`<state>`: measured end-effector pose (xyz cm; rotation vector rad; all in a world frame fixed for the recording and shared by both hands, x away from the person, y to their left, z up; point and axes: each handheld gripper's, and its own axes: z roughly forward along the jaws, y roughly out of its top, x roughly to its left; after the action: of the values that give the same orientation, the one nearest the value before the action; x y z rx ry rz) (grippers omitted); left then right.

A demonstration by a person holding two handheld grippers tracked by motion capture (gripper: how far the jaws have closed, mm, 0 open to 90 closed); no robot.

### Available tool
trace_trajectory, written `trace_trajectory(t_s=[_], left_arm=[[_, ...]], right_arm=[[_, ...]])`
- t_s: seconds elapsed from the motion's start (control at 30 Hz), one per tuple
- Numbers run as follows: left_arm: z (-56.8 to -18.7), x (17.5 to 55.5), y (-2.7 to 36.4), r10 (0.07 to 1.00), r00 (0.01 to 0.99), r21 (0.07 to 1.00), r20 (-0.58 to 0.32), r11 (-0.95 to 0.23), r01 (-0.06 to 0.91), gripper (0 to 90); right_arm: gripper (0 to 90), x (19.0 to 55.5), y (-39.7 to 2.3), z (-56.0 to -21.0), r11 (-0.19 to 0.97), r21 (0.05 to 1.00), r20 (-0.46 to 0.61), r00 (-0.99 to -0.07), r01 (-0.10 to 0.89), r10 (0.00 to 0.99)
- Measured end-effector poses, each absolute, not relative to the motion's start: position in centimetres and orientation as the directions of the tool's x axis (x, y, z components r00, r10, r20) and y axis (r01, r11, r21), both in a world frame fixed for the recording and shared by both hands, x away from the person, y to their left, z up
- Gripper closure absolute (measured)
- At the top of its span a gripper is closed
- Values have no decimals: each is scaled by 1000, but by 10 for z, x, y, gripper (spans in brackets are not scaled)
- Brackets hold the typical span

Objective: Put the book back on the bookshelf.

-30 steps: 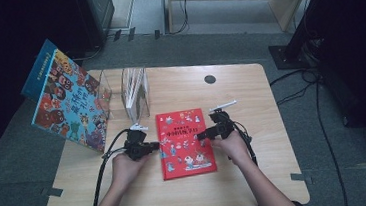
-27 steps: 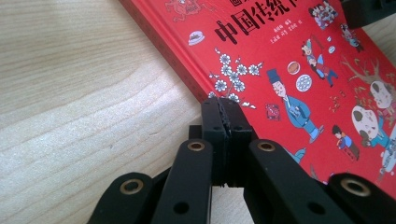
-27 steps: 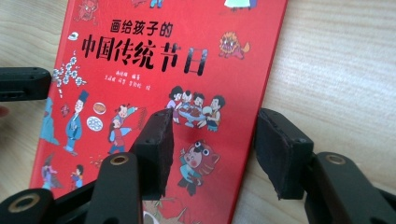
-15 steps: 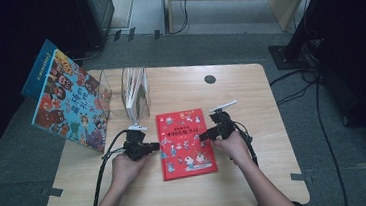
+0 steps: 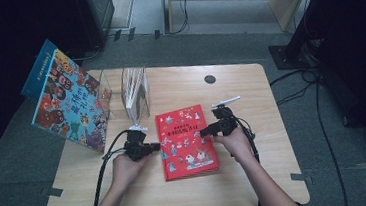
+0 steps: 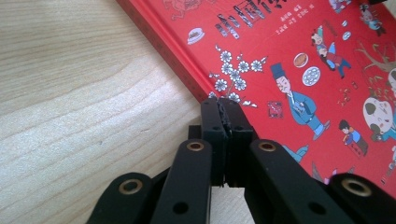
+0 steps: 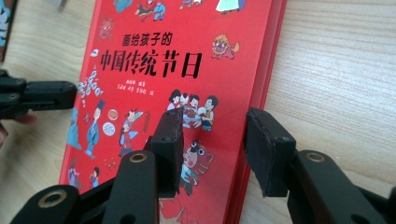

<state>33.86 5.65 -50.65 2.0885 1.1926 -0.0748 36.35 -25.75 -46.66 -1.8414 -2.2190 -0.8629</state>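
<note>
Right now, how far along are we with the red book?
Early. The red book lies flat and closed on the table. The left gripper, jaws shut, rests at its spine edge; the right gripper has just been closing, straddling the opposite edge without pinching yet. Gripping and lifting remain.

one red book (image 5: 186, 142), one propped picture book (image 5: 68, 104), perhaps one clear stand (image 5: 136, 91) of books.

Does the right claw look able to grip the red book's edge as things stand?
Probably yes: the right claw straddles the red book's right edge, its jaws apart and just closing, nothing between them but the book.
</note>
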Motion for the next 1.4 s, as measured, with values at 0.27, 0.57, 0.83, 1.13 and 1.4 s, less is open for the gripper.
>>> trace_trajectory(t_s=[0.27, 0.57, 0.83, 1.13, 1.4], left_arm=[[-506, 340, 57, 729, 572, 555, -375, -318, 768, 893], [-507, 342, 58, 726, 568, 554, -389, -309, 774, 874], [-505, 343, 61, 724, 559, 540, -405, -304, 785, 795], [-501, 343, 66, 704, 573, 555, -419, -301, 776, 652], [-500, 344, 66, 678, 579, 559, -452, -290, 777, 527]], right_arm=[[571, 357, -250, -446, 165, 386, 424, -333, 908, 842], [681, 355, -220, -425, 234, 406, 527, -436, 883, 730], [785, 363, -212, -422, 239, 353, 560, -409, 905, 720], [822, 363, -204, -407, 291, 329, 539, -431, 899, 724], [863, 359, -199, -392, 363, 327, 478, -484, 873, 733]])
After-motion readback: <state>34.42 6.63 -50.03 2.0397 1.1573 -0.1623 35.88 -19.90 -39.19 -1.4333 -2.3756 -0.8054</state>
